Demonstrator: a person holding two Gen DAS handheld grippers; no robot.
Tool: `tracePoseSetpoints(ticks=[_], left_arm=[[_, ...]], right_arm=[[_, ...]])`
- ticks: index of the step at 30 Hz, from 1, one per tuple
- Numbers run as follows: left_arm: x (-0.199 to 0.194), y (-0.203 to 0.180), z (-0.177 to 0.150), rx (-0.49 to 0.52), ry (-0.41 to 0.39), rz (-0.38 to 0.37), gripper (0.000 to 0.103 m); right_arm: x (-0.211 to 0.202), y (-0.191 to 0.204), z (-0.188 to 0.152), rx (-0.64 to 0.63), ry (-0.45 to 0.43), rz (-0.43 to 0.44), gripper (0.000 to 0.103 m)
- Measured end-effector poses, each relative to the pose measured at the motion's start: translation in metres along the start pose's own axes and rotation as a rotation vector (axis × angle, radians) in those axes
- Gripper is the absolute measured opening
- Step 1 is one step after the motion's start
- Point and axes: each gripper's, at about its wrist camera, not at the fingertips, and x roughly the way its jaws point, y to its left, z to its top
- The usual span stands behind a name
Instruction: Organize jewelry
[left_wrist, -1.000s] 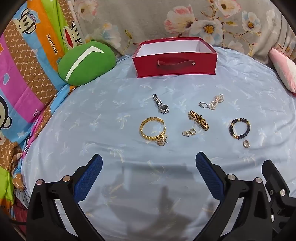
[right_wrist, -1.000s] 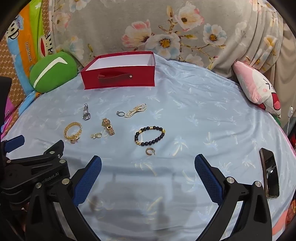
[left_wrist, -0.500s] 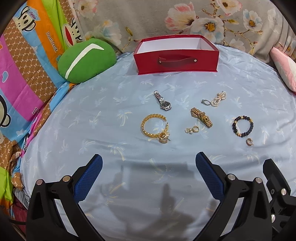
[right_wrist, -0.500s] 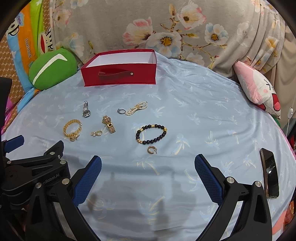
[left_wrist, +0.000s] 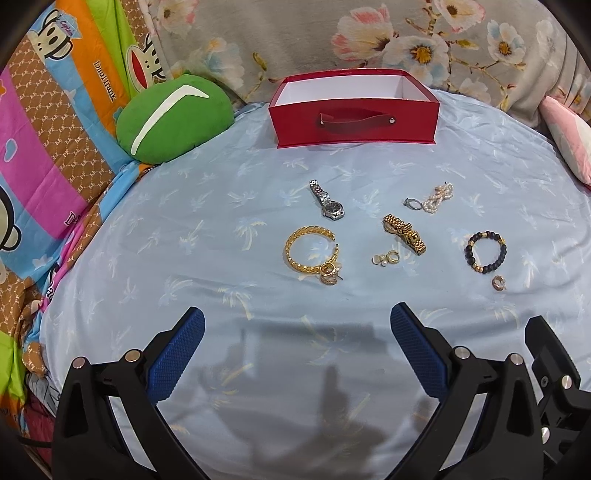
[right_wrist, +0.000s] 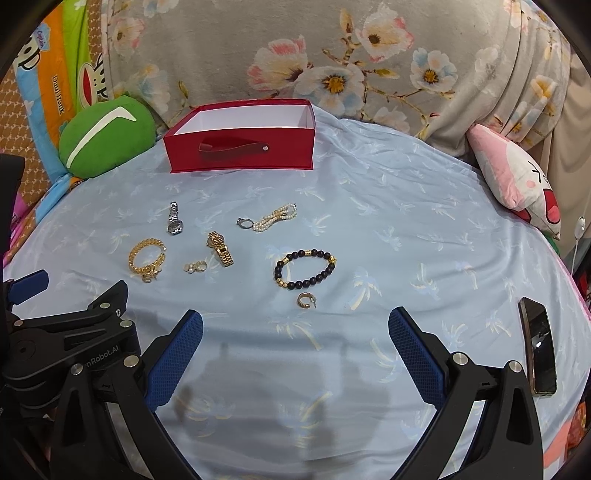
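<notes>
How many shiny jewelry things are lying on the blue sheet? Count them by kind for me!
Watches: 2, the silver watch and the gold watch.
Bracelets: 3, the gold chain bracelet, the dark bead bracelet and the pearl bracelet.
Small rings or earrings: 4.
Total: 9

A bed (right_wrist: 424, 206) under a pale blue palm-print sheet carries a red box (right_wrist: 242, 147) near its far edge, open on top (its white inside looks bare). Toward the middle lie a silver watch (left_wrist: 328, 201), a gold chain bracelet (left_wrist: 309, 251), a gold watch (left_wrist: 404, 233), a pearl piece (left_wrist: 437, 196), a dark bead bracelet (left_wrist: 485, 252) and small earrings. A phone (right_wrist: 537, 349) lies near the bed's right edge, well apart from them.
</notes>
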Motion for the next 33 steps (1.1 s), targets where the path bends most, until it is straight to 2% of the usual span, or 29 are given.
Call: tracePoseSetpoints(ticks=[33], left_arm=[[0.0031,0.0035,-0.0027,-0.006,0.019,0.010,0.098]], right_arm=[[0.0037,0.0033,-0.0007,0.005,0.011,0.004,0.098]])
